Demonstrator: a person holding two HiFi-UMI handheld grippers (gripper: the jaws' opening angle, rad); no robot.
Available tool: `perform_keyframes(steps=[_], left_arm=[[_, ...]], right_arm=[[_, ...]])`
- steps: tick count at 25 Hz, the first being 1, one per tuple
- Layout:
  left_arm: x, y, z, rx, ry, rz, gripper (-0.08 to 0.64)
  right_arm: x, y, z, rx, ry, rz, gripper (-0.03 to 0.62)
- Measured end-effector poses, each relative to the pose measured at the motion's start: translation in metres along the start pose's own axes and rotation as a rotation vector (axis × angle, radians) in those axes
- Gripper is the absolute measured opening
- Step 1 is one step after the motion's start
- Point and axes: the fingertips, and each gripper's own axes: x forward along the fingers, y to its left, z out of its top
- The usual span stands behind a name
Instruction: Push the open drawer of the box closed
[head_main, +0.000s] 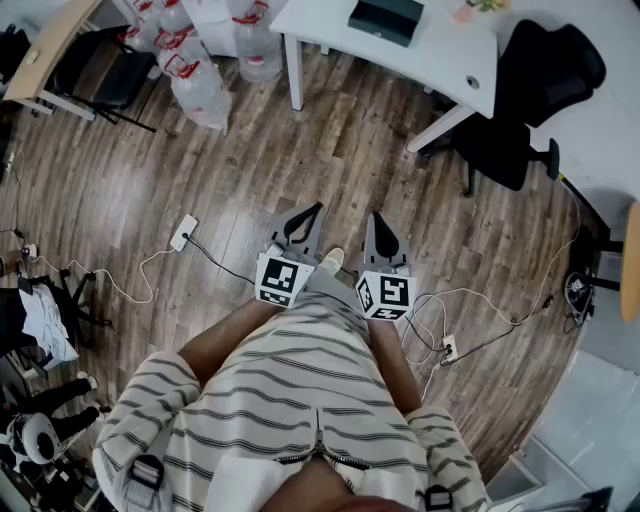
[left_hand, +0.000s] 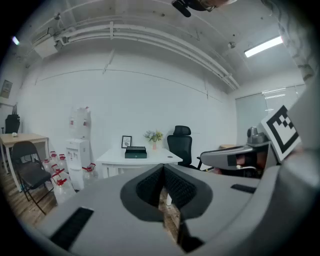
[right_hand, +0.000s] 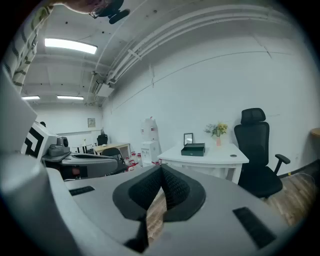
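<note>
The dark green box (head_main: 386, 20) lies on the white table (head_main: 330, 25) at the far side of the room; it shows small as the box (left_hand: 135, 152) and the box (right_hand: 193, 149) in the gripper views, too far away to make out its drawer. I stand on the wood floor well short of the table. My left gripper (head_main: 318, 207) and right gripper (head_main: 376, 216) are held side by side in front of me, pointing toward the table. The left gripper (left_hand: 163, 167) and right gripper (right_hand: 161, 169) both have their tips together with nothing between them.
A black office chair (head_main: 540, 90) stands right of the table. Several water bottles (head_main: 200, 80) and a water dispenser (left_hand: 77, 145) are to its left. A power strip (head_main: 183, 232) with cables lies on the floor on the left; more cables (head_main: 470, 300) run on the right.
</note>
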Motion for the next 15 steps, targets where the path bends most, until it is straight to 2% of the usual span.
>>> perform_keyframes(steps=[9,15], left_arm=[[0.048,-0.016,0.012,0.020,0.000,0.022,-0.002],[0.073,-0.024,0.019,0.026,-0.012,0.048,-0.002]], right_arm=[[0.018,-0.049,0.007,0.012,-0.002,0.034,0.005],[0.028,-0.077,0.011,0.062,-0.035,0.061,0.009]])
